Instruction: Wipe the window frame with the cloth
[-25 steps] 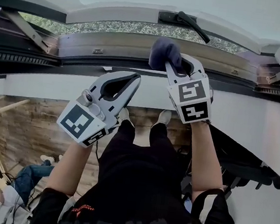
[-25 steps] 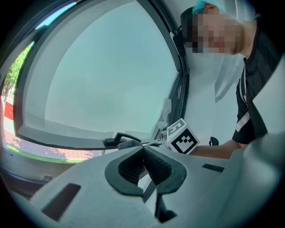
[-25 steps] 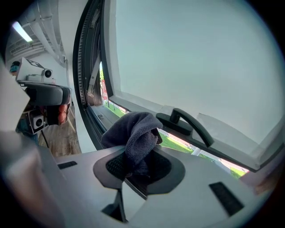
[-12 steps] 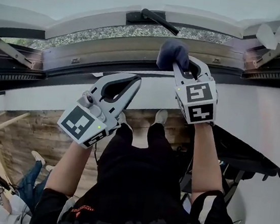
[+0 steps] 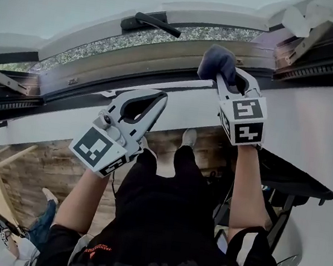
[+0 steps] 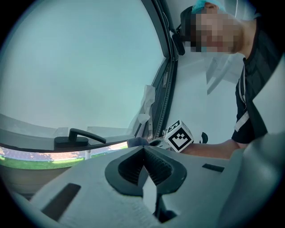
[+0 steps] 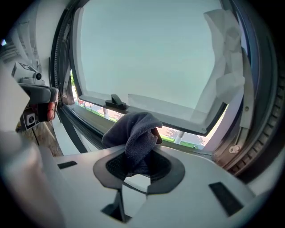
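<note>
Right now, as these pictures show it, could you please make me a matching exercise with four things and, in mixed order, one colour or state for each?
Things:
1. cloth
2. window handle
3. left hand-held gripper
4. right hand-held gripper

Colour or state:
A. black, mounted on the open sash
B. shut, with nothing between its jaws
C. dark blue, bunched up
D. shut on the cloth, at the window frame

Pairs: 1-C, 2-A, 3-B, 4-D.
</note>
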